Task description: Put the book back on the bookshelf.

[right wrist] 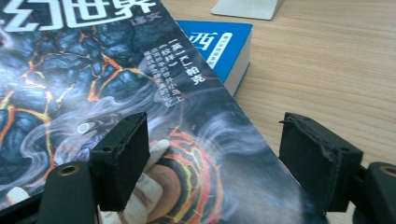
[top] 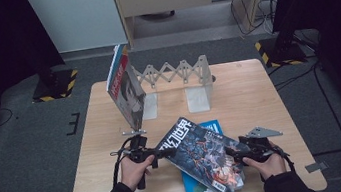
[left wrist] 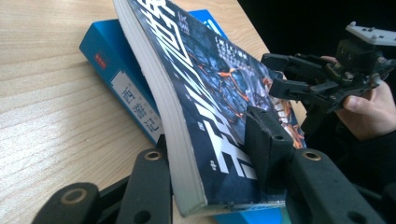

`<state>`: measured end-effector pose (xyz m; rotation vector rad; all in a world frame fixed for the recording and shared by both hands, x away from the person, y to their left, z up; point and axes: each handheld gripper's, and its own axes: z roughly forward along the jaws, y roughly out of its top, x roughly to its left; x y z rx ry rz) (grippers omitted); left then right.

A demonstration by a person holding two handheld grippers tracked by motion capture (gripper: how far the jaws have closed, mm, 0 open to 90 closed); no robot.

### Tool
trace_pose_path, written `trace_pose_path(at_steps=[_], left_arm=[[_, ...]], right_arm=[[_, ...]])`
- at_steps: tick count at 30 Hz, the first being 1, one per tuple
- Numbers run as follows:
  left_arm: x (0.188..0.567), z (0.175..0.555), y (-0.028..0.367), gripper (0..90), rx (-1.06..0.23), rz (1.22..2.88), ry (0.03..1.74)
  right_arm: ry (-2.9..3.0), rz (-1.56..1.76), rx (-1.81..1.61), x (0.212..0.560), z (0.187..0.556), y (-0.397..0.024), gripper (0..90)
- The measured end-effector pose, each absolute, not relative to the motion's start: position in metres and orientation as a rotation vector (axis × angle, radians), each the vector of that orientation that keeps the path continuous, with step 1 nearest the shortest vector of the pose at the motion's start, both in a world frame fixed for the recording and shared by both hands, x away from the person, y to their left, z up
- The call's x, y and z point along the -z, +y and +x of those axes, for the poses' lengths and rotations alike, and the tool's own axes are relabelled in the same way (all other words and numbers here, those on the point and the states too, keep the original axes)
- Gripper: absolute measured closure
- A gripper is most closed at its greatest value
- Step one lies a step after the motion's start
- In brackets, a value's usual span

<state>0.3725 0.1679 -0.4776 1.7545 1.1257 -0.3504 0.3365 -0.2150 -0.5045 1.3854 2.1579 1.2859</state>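
Step in hand: lifting dark lava-patterned paperback magazine (top: 202, 158) off blue hardcover book (top: 212, 128) lying on wooden table (top: 249, 95).

Left gripper (left wrist: 210, 163) clenched on magazine's lower edge (one jaw beneath, one on cover).

Right gripper (right wrist: 212, 161) released, jaws straddling opposite edge, not pressing.

Next, likely: right clamps, both raise magazine toward white folding bookstand (top: 175, 75).

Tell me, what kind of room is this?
Probably a test room or lab set up for recording, not a home. A lone wooden table stands on grey carpet, stands with yellow-and-black striped bases sit at its far corners, cables trail over the floor, and dark curtains hang at the sides.
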Motion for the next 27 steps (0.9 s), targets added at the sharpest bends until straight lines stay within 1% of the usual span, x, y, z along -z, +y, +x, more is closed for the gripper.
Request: trace_pose_path(at_steps=[8, 13, 20, 27], left_arm=[[0.463, 0.369, 0.168, 68.1, 0.331, 1.721, 1.124], [0.457, 0.371, 0.172, 70.2, 0.332, 1.702, 1.133], [0.449, 0.372, 0.179, 74.2, 0.341, 1.648, 1.147], [0.44, 0.371, 0.18, 76.3, 0.336, 1.63, 1.133]], right_arm=[[2.121, 1.407, -1.272, 0.505, 0.339, -0.225, 23.7], [2.092, 1.432, -1.251, 0.505, 0.342, -0.235, 21.5], [2.059, 1.452, -1.164, 0.507, 0.346, -0.252, 20.8], [2.071, 1.462, -1.078, 0.512, 0.349, -0.261, 21.2]])
